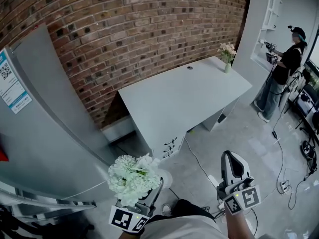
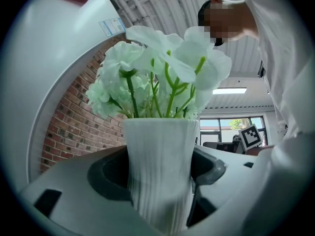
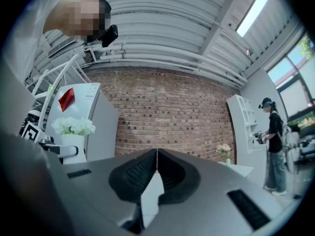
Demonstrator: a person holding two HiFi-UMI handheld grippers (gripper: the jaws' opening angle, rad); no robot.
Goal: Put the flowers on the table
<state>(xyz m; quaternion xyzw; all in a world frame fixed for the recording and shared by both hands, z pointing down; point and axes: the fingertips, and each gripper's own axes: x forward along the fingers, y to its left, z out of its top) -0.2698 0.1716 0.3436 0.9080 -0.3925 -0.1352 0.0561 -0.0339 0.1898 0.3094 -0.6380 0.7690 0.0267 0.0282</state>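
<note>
I see open floor (image 1: 234, 133) ahead up to the desk (image 1: 184, 96), its top wide and free, one small flower vase (image 1: 227, 56) on the far right corner, brick wall (image 1: 149, 29) behind it, grey cabinet (image 1: 50, 118) crowding my left, cables (image 1: 280, 156) trailing right

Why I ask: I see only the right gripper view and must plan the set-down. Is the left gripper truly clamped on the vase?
Observer: Yes. The left gripper view shows the left gripper closed on the white vase, one jaw pressing on each side.
Operator: How much of the table is free?
Observer: In the head view the table is bare apart from a small vase of pink flowers at its far right corner.
Operator: Anything else on the top?
Observer: Only a small round hole near the wall-side edge.
</note>
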